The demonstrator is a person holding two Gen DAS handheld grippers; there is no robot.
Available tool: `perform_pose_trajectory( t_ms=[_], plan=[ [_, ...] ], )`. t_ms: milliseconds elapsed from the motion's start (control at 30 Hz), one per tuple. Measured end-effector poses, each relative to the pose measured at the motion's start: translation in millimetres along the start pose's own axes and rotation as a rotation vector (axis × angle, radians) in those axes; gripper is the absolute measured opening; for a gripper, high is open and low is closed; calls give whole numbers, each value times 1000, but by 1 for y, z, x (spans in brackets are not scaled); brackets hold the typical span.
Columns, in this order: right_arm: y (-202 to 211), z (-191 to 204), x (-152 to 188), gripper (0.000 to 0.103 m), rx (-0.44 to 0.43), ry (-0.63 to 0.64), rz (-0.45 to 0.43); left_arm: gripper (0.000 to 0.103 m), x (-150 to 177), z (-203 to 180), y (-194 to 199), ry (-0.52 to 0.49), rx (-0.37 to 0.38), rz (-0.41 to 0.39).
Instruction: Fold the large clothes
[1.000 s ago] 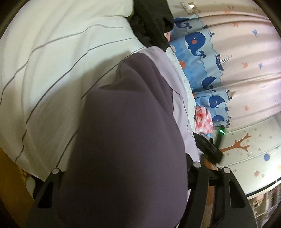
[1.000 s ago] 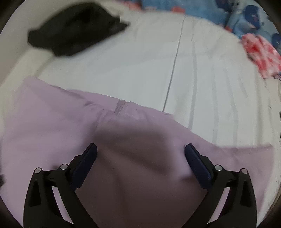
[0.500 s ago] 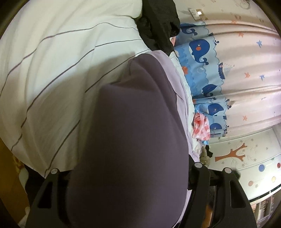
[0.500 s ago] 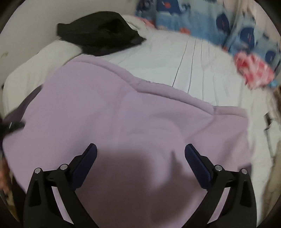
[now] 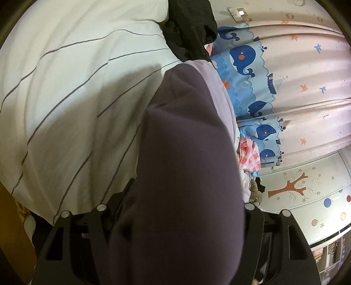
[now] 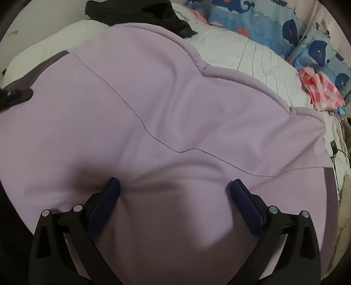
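Observation:
A large light purple garment [image 6: 153, 98] with darker purple bands lies spread over the white striped bedding [image 6: 252, 57]. My right gripper [image 6: 174, 183] stands open above it. Its left fingertip [image 6: 114, 183] dents the fabric and nothing is pinched between the pads. In the left wrist view a thick shadowed bundle of the same garment [image 5: 186, 142] fills the gap of my left gripper [image 5: 186, 190] and hides the pads. Those jaws are opening slightly with the cloth still between them. The left gripper [image 6: 17, 96] also shows at the garment's far left edge, at a dark band.
A black garment [image 6: 140, 13] lies at the head of the bed. A pink checked cloth [image 6: 320, 89] and a blue whale-print fabric [image 6: 307, 32] sit along the right side. A thin black cable [image 6: 334, 151] runs by the garment's right corner. Brown furniture [image 5: 11, 230] borders the bed.
The right gripper has swept sideways over the garment, which now lies spread out under it. The left view has hardly shifted; its left finger shows more beside the bundle.

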State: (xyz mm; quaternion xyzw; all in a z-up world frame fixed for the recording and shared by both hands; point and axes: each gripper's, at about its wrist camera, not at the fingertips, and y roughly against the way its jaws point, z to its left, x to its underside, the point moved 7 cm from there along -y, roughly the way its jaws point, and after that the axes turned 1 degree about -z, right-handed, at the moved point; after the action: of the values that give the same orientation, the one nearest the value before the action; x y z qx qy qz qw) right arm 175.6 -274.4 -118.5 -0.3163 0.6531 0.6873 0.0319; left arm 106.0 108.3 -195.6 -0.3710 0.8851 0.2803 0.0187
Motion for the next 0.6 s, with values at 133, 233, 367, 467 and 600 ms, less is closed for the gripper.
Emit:
perform_pose_trajectory(
  t_ms=[133,233,367,467,600],
  plan=[
    [25,-24,-28,97,41,-68,-112,68,-2,5,0,26,22,8],
    [-7,-35,-26,97,53,-101,-38,68,-2,4,0,23,24,5],
    [-40,-29,-12,97,55,-46,-22,68,2,2,2,8,28,8],
    [-7,-31,-21,97,-13,-124,-86,68,1,5,3,37,34,4],
    [-4,-9,-4,97,28,-9,-74,69,2,4,1,37,27,-7]
  ],
)
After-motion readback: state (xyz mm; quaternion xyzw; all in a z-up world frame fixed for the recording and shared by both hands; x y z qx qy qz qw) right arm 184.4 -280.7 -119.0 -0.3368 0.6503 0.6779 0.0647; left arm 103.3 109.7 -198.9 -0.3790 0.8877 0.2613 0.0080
